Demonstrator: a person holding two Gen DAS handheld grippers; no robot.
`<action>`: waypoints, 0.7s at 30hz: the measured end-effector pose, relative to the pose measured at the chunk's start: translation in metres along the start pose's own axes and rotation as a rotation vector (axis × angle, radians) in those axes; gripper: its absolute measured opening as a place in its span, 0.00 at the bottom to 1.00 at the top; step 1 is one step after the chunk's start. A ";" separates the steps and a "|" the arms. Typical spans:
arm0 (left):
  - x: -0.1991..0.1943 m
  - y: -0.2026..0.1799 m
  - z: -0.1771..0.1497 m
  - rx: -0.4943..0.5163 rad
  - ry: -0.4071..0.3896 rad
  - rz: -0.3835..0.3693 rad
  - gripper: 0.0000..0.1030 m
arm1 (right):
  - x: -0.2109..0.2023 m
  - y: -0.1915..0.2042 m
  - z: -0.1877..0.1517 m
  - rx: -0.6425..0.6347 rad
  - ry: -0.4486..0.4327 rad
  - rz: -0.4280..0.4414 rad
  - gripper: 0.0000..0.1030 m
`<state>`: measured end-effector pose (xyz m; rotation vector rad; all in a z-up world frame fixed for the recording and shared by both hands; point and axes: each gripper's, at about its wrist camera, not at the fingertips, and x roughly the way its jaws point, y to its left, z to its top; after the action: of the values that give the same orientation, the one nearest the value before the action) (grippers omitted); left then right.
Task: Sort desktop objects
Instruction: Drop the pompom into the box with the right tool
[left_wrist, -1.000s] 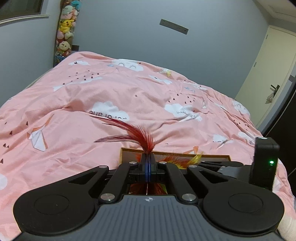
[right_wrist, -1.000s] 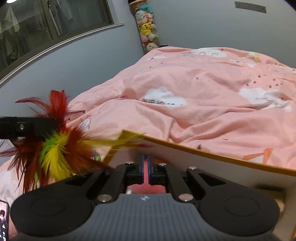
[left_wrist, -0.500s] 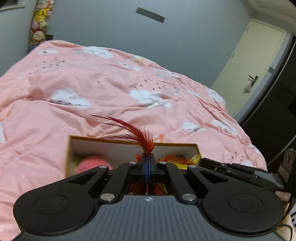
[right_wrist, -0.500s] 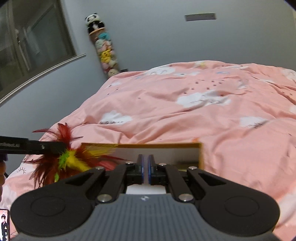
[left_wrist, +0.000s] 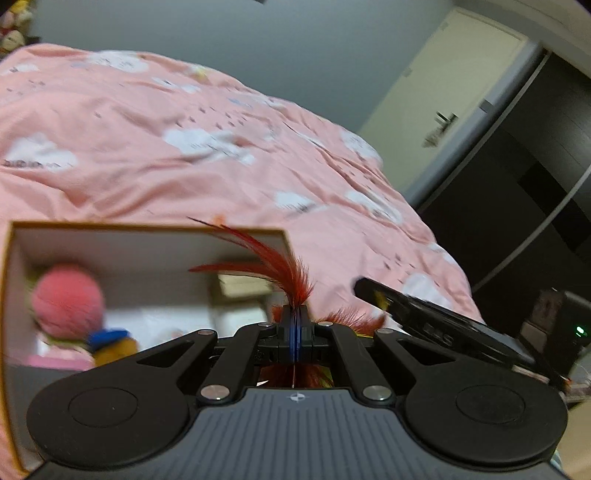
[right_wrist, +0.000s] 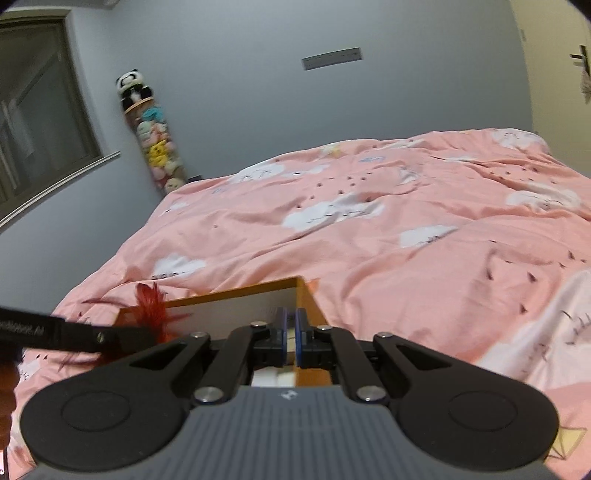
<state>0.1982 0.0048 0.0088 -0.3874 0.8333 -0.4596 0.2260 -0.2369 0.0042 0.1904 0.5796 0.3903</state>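
Half the box (left_wrist: 147, 230) hidden, toys (left_wrist: 66, 299) blurred

box (left_wrist: 147, 230) on bed (left_wrist: 184, 155) | ball (left_wrist: 66, 295) inside, left | feathers (left_wrist: 288, 273) over box, apparently | door (left_wrist: 436, 92) beyond, right

The bed cover (right_wrist: 406, 229) is soft pink cloth, matt and wrinkly. The box (left_wrist: 147, 230) looks like smooth cardboard (brown edge, white inside). The feathers (left_wrist: 284, 266) are fluffy and red. The left gripper (left_wrist: 295, 332) is matt black plastic with shiny metal screws.
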 end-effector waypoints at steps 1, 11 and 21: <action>0.003 -0.004 -0.003 0.005 0.013 -0.012 0.01 | -0.001 -0.003 -0.002 0.010 0.002 -0.004 0.06; 0.029 -0.017 -0.026 0.003 0.112 -0.045 0.01 | -0.007 -0.008 -0.011 0.027 0.002 -0.007 0.06; 0.040 -0.018 -0.034 0.015 0.148 -0.068 0.01 | -0.009 -0.008 -0.019 0.022 0.017 0.003 0.06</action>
<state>0.1910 -0.0366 -0.0272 -0.3716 0.9617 -0.5624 0.2104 -0.2464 -0.0091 0.2097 0.6010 0.3890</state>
